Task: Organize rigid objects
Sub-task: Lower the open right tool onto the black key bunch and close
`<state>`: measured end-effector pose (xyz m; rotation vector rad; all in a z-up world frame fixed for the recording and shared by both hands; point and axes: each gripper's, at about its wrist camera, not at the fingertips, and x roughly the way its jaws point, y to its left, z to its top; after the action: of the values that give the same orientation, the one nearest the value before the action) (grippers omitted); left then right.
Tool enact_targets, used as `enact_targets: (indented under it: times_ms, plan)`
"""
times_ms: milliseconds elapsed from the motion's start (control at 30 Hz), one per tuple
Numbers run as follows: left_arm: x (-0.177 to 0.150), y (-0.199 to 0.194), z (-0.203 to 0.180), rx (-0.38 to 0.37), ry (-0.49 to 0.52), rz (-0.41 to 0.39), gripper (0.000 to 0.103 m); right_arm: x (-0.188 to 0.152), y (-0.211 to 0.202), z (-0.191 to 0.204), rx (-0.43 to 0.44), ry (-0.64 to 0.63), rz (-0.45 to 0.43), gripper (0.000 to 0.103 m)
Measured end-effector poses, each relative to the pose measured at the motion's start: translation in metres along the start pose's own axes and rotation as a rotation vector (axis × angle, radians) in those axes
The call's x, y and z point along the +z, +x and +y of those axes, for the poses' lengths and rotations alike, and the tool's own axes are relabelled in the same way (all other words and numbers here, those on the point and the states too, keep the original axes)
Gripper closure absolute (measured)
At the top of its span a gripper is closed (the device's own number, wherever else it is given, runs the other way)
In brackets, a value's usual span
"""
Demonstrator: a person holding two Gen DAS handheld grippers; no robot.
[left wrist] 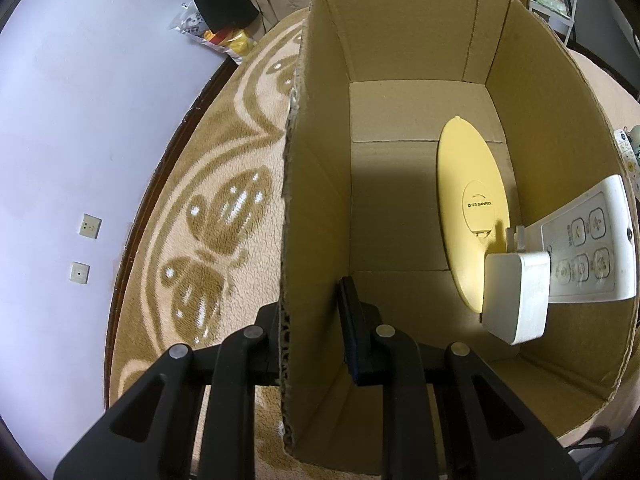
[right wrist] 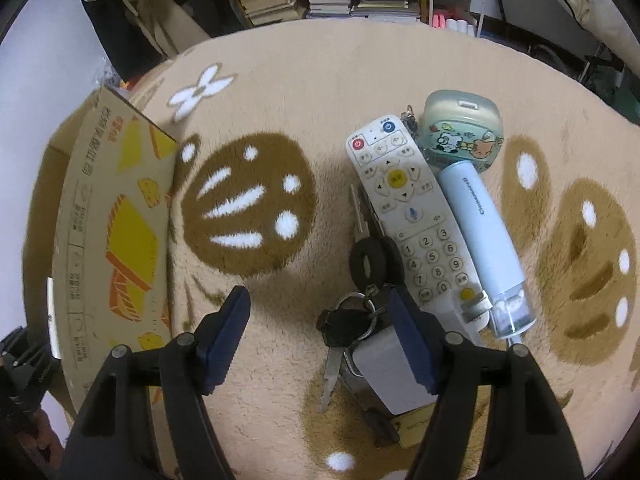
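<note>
Sorting loose items into a cardboard box [left wrist: 400, 60] is the step in hand, judged partway done. The box lies on the patterned rug [right wrist: 320, 80], and its left wall is straddled by the left tongs [left wrist: 310, 312], one finger outside and one inside; whether the cardboard is actually pinched cannot be told. Inside, a yellow disc [left wrist: 472, 208] is leaned against the right wall, with a white remote panel [left wrist: 592, 244] and a white adapter [left wrist: 516, 296] just beside it near the opening.

In the right wrist view, the right tongs [right wrist: 316, 332] are held apart and empty, low over the rug. A bunch of keys [right wrist: 352, 316] and a small grey block [right wrist: 384, 372] are seen close to the right finger, partly behind it; contact cannot be confirmed. Further out, a white remote [right wrist: 408, 208], a pale blue tube [right wrist: 484, 240] and a pale green case [right wrist: 460, 132] with stickers are lined up, touching one another. The printed outside of the box is seen at the left edge of that view, well apart from the pile.

For the next move, one item is probably to be centred between the fingers, likely the keys or the grey block as nearest. A rightward shift is needed first, since the gap is mostly over bare rug. The keys are loose on a ring and may dangle or slip, so the block is judged the easier grasp.
</note>
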<state>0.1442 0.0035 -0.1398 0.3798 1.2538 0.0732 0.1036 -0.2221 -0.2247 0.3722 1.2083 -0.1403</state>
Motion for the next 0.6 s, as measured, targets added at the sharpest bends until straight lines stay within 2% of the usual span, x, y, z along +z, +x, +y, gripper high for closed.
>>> enact_targets:
  times_ms: [267, 400, 500, 567, 600]
  plan:
    - [-0.001, 0.000, 0.001, -0.003, -0.004, 0.000, 0.082, 0.002, 0.009, 0.004, -0.066, -0.013, 0.048, 0.031]
    - [-0.001, 0.001, -0.002, 0.012, 0.009, -0.004, 0.082, 0.002, 0.033, 0.003, -0.085, 0.019, 0.108, 0.044]
    - [-0.001, 0.002, -0.001, 0.010, 0.007, -0.005, 0.082, 0.002, 0.034, 0.001, -0.085, 0.031, 0.087, 0.045]
    - [-0.001, 0.002, 0.000, 0.006, 0.005, -0.004, 0.082, 0.003, 0.033, -0.003, -0.078, 0.054, 0.057, 0.054]
    - [-0.001, 0.002, 0.000, 0.004, 0.003, -0.004, 0.082, 0.004, 0.032, -0.006, -0.075, 0.065, 0.040, 0.064]
